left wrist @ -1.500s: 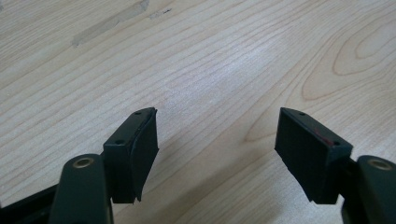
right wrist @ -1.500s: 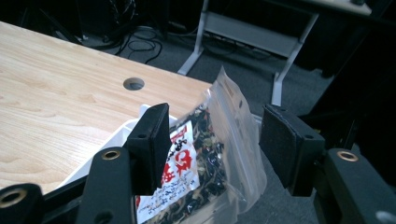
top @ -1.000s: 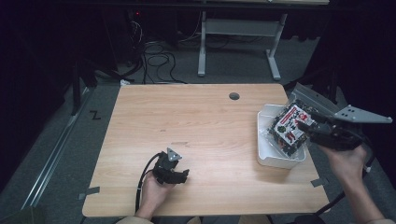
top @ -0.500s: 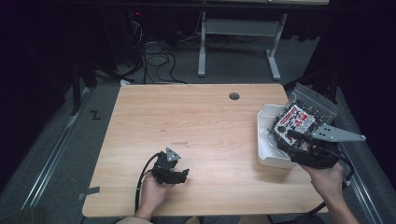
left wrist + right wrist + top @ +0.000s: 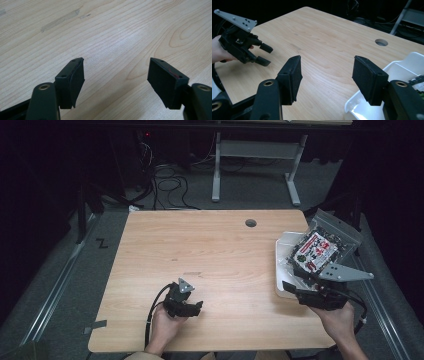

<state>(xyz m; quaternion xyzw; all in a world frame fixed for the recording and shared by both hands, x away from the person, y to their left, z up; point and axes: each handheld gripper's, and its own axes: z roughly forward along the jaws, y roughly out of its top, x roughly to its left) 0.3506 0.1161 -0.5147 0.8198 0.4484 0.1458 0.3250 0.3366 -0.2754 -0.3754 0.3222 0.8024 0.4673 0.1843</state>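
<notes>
Now right claw (image 5: 290, 287) apparently nearer bin (image 5: 281, 251).

A light wooden table (image 5: 215, 255) with a round hole (image 5: 250, 223) near its far edge is set on grey carpet (image 5: 60, 270). Beyond it, tangled cables (image 5: 167, 175) and a white desk frame (image 5: 255, 155) are seen in a dark, dimly lit room.

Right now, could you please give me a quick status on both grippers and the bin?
Left gripper open, empty, low over table. Right gripper open, empty, beside white bin. Printed bag sits in bin. Nothing in the way.
</notes>
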